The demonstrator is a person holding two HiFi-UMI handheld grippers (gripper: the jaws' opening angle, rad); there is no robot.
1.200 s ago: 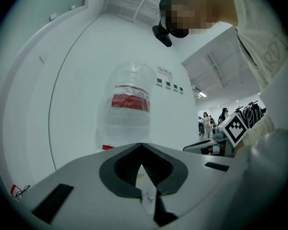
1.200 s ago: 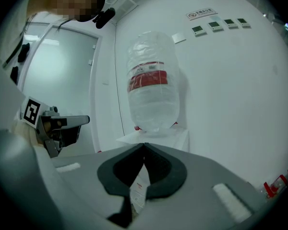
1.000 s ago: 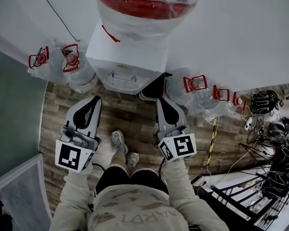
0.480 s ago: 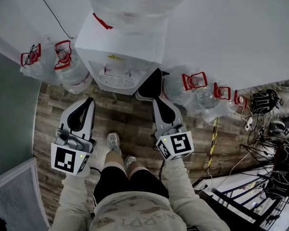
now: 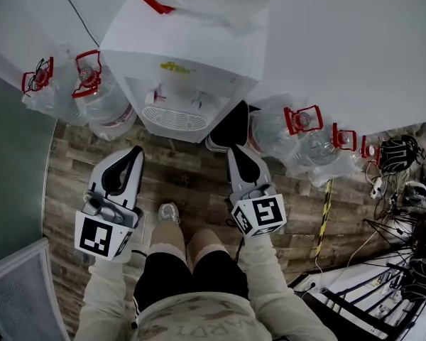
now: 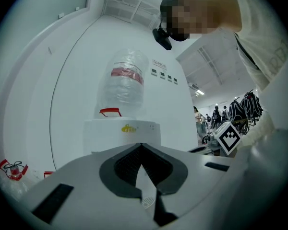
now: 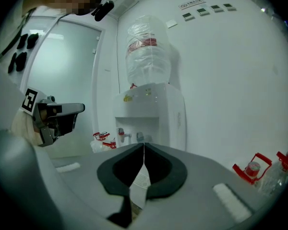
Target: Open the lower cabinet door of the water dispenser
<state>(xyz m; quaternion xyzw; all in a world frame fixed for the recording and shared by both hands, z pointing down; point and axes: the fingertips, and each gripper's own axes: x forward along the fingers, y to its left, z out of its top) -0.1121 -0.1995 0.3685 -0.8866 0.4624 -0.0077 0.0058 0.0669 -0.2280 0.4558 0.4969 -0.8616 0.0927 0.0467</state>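
The white water dispenser stands against the wall with a big clear bottle on top. Its taps and drip grille face me. The lower cabinet door is hidden: under the top in the head view, behind the gripper bodies in both gripper views. My left gripper is shut and empty, short of the dispenser's front left. The right gripper is also shut and empty, near the front right corner. In the gripper views the dispenser rises straight ahead of the closed tips.
Spare water bottles with red handles stand to the left and right of the dispenser. A dark object sits by its right side. My legs and a shoe are between the grippers. Cables and bags crowd the right; a glass partition is on the left.
Both grippers and the head camera have sunk as the knees bend. The bottle has slid up out of the head view and the dispenser's tap face has come into sight. The jaws stay shut.
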